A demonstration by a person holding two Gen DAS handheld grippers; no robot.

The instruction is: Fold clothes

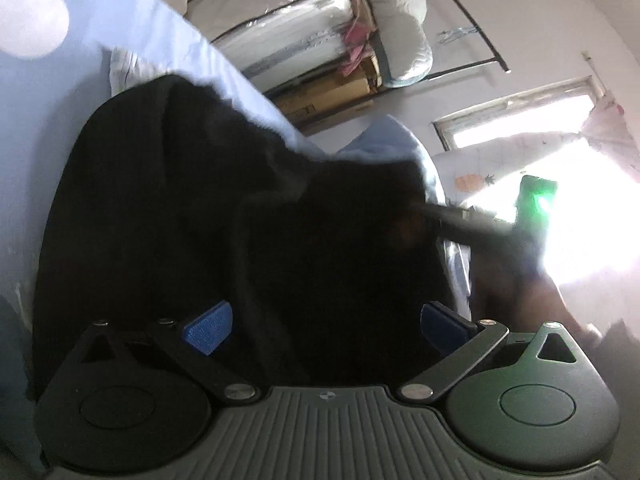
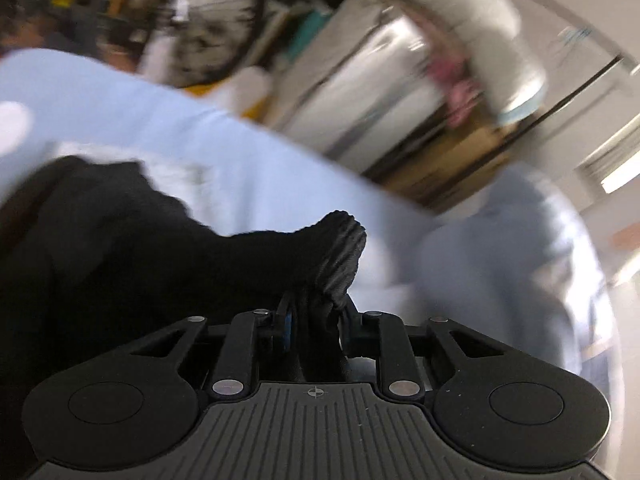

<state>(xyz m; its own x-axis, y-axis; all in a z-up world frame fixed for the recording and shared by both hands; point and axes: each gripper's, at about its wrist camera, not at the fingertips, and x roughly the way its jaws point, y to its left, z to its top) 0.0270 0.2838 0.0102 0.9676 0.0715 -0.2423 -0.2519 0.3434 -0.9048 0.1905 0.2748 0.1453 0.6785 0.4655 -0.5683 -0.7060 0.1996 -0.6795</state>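
A black knitted garment [image 1: 240, 220] lies bunched on the light blue bed sheet [image 1: 60, 120]. My left gripper [image 1: 326, 328] is open, its blue pads [image 1: 208, 330] wide apart, with the dark cloth lying between and ahead of them. In the right wrist view my right gripper [image 2: 316, 324] is shut on a ribbed edge of the black garment [image 2: 336, 248], which bulges up out of the jaws while the rest trails off to the left. The left wrist view also shows the right gripper [image 1: 448, 220], blurred, pinching the garment's right end, with a hand [image 1: 520, 280] behind it.
A pale striped cloth [image 1: 128, 68] lies beyond the garment. A light blue pillow [image 1: 400, 136] sits at the bed's far end. Behind the bed stand foil-wrapped rolls [image 1: 288, 36], cardboard boxes [image 1: 332, 92] and a white bundle [image 1: 404, 20]. A bright window [image 1: 516, 116] glares at right.
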